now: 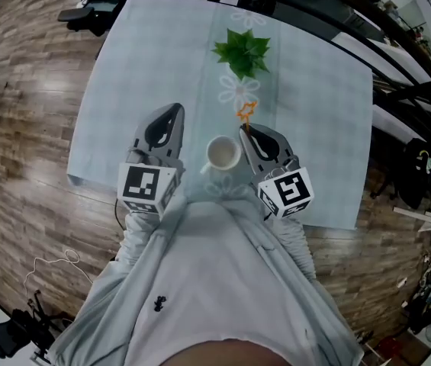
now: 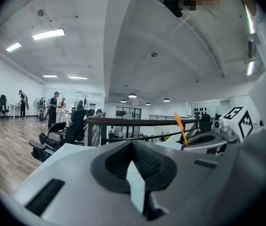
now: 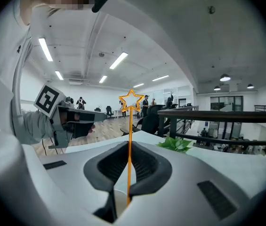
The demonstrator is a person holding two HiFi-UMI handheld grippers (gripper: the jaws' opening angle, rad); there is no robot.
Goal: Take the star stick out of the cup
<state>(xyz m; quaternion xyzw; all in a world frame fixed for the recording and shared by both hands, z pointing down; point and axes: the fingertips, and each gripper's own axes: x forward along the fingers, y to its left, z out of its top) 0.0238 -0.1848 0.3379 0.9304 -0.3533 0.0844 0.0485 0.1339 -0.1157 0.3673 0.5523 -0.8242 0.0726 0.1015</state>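
The white cup [image 1: 210, 150] stands on the table between my two grippers, and nothing shows inside it. My right gripper [image 1: 243, 130] is to the cup's right, shut on the thin orange star stick [image 1: 246, 111]. The star sticks out past the fingertips, clear of the cup. In the right gripper view the star stick [image 3: 131, 99] rises straight up between the dark pads of my right gripper [image 3: 129, 144]. My left gripper [image 1: 175, 110] hovers to the cup's left, jaws together with nothing in them. In the left gripper view the left gripper [image 2: 133, 143] shows closed tips, and the stick [image 2: 180, 127] shows at the right.
A green potted plant [image 1: 242, 52] stands on the pale tablecloth [image 1: 314, 90] beyond the cup. The table's near edge runs just under my grippers. Office chairs [image 2: 57, 135] and people stand far off on the wooden floor, and a black railing [image 3: 227, 117] runs behind the table.
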